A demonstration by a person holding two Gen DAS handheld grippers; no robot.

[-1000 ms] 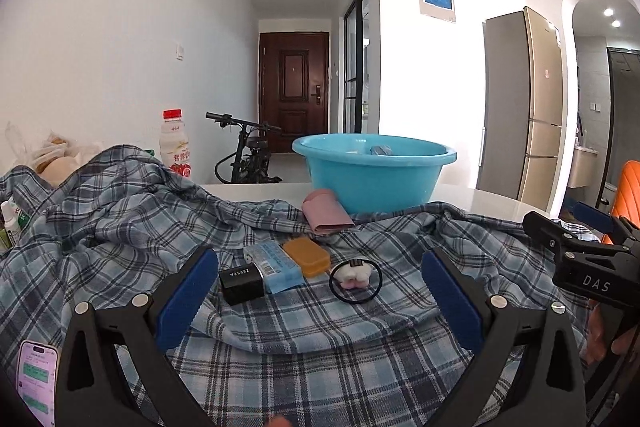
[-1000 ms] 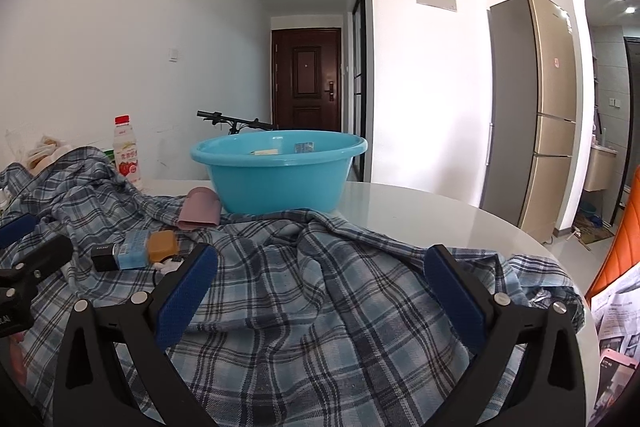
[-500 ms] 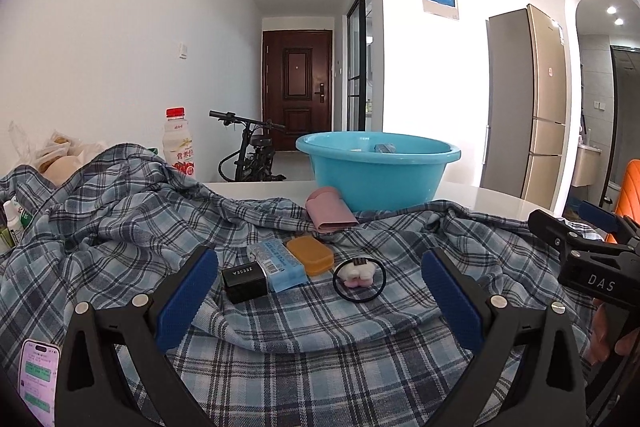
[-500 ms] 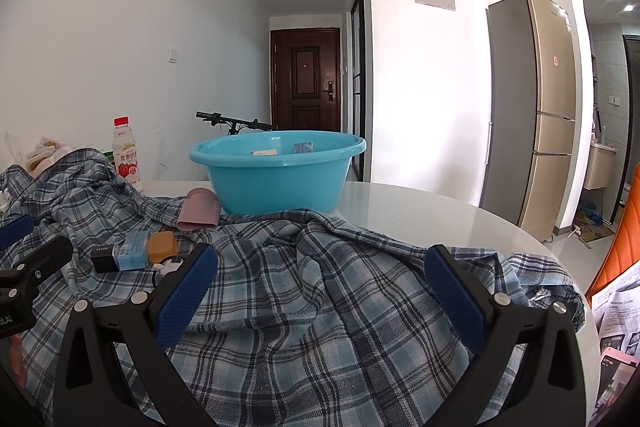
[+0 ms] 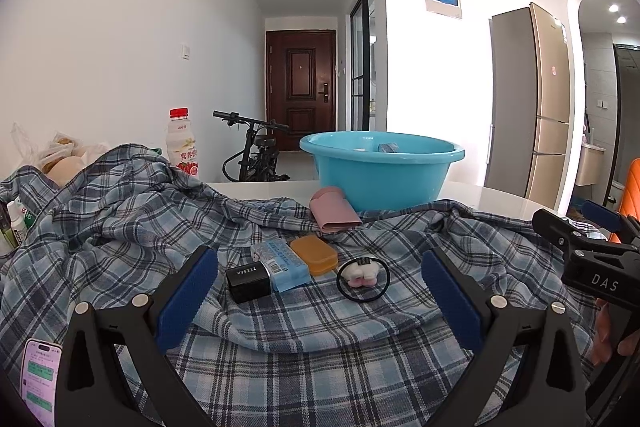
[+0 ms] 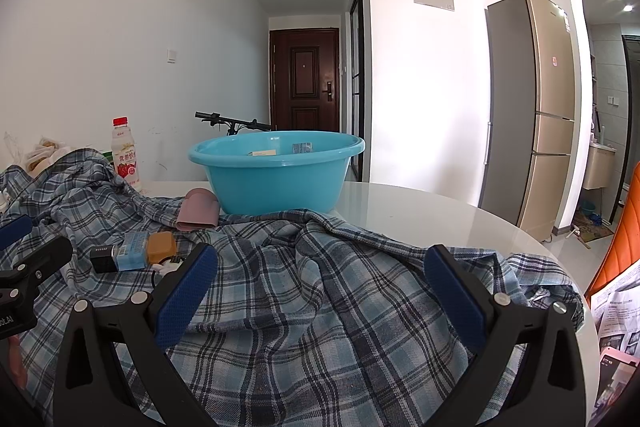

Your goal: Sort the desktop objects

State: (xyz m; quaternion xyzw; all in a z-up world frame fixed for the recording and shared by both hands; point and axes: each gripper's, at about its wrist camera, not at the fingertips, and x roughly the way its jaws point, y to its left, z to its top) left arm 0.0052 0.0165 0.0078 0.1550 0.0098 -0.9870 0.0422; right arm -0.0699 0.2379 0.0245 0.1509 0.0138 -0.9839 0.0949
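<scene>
plaid shirt (image 5: 304,323) spread over white table (image 6: 420,211), drink bottle (image 5: 182,143), bicycle (image 5: 256,151), fridge (image 5: 528,103), dark door (image 5: 301,83)

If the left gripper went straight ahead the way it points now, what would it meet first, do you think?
Probably the blue packet or the orange case beside it on the plaid shirt; the open left gripper aims between them, though depth is uncertain.

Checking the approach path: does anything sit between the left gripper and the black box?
Nothing visible does. The left gripper is open, and only bare plaid cloth lies between it and the black box.
</scene>
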